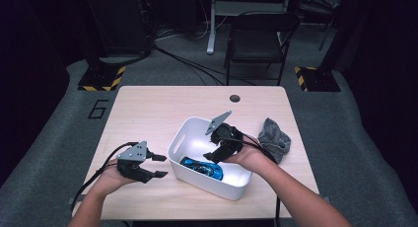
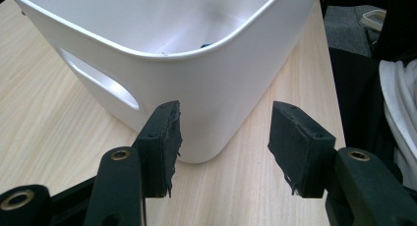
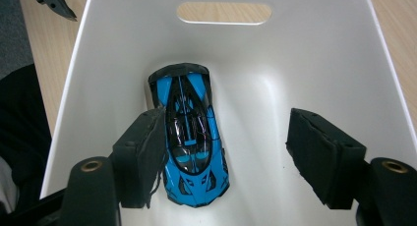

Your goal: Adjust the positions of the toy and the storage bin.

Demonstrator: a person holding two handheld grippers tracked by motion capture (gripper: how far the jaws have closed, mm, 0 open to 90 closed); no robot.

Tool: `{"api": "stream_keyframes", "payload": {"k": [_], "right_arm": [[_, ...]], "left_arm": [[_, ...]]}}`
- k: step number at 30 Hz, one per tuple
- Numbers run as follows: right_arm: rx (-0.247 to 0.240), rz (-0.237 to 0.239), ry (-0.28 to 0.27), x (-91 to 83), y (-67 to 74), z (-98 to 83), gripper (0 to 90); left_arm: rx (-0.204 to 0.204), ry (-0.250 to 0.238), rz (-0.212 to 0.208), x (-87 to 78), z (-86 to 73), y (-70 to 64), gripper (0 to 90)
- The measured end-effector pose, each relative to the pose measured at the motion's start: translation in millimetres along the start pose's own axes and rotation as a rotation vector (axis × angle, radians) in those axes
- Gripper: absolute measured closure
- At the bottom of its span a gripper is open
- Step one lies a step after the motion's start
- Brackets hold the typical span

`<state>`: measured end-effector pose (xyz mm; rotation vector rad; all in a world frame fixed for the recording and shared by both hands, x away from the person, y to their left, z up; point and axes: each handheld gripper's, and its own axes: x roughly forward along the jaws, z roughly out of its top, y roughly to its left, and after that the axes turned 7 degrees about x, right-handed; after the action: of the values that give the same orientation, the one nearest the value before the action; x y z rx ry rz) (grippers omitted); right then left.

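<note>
Jaws of the right gripper [image 3: 223,157] stand apart and empty over the blue toy car [image 3: 191,137], which lies on the floor of the white bin [image 1: 183,160]. Left gripper [image 1: 156,166] hangs parted and empty beside the bin's corner, above the counter [image 1: 148,108].

Three cameras: one fixed overhead, one riding each gripper.

High view looks forward and down across the whole table [image 1: 148,103]. Left gripper view sits low, close against the white bin [image 2: 211,88] outside corner. Right gripper view looks down into that bin [image 3: 305,64], close; all three share it.
</note>
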<state>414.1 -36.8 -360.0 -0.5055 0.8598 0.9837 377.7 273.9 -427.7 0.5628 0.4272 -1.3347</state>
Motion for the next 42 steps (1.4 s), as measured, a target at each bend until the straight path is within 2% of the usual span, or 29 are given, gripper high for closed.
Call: {"api": "stream_keyframes", "payload": {"k": [11,20,25,33,37,39,42], "right_arm": [[0.008,-0.010,-0.051,-23.7,0.6,-18.0,30.6],[0.041,-0.042,-0.105,-51.0,-7.6,-33.7,30.6],[0.055,-0.062,-0.107,-59.8,-12.3,-41.4,30.6],[0.104,-0.095,-0.137,-75.4,-19.6,-61.7,30.6],[0.153,-0.106,-0.144,-82.0,-22.9,-74.6,30.6],[0.149,-0.114,-0.149,-84.2,-26.7,-81.3,30.6],[0.172,-0.125,-0.148,-87.8,-30.5,-92.2,30.6]], "left_arm": [[-0.021,-0.004,0.001,-1.1,-0.1,0.9,44.7],[-0.034,-0.003,0.009,-0.8,-0.3,2.2,43.5],[-0.035,-0.003,0.008,-0.5,-0.6,3.3,43.0],[-0.041,0.004,0.012,0.6,-1.0,4.2,41.1],[-0.043,0.004,0.011,1.4,-1.4,4.9,40.6],[-0.052,0.004,0.008,2.1,-1.7,4.8,40.5],[-0.046,0.005,0.004,3.3,-2.2,5.6,40.8]]}}
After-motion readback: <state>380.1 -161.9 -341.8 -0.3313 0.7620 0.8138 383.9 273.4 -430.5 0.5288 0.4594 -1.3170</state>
